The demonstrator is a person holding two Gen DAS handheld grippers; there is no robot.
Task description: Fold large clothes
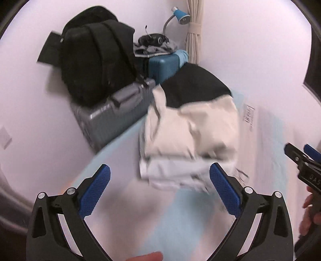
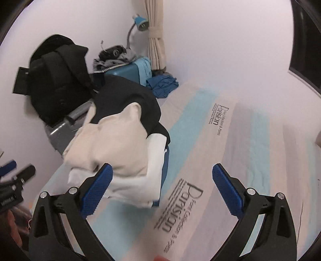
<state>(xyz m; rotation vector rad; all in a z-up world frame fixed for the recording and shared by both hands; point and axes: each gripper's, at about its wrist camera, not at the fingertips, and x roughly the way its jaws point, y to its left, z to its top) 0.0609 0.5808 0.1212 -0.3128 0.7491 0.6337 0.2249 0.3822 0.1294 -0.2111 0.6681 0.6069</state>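
Observation:
A stack of folded clothes lies on the striped bed sheet (image 2: 200, 140): a cream garment (image 1: 192, 130) on white ones (image 1: 168, 172), with a black garment (image 1: 192, 84) behind. The stack also shows in the right wrist view, cream (image 2: 112, 148), white (image 2: 136, 190), black (image 2: 128, 100). My left gripper (image 1: 159, 180) is open and empty, just in front of the stack's near edge. My right gripper (image 2: 162, 180) is open and empty, its left finger (image 2: 98, 188) in front of the stack's near corner. The right gripper shows at the right edge of the left wrist view (image 1: 301, 158).
A grey suitcase (image 1: 112, 112) with a black backpack (image 1: 94, 60) on it stands by the bed's far left. A teal case (image 1: 164, 66) with clothes, a blue lamp (image 1: 180, 16) and a tied curtain (image 1: 194, 32) are behind. Blue cloth (image 2: 162, 86) lies near the wall.

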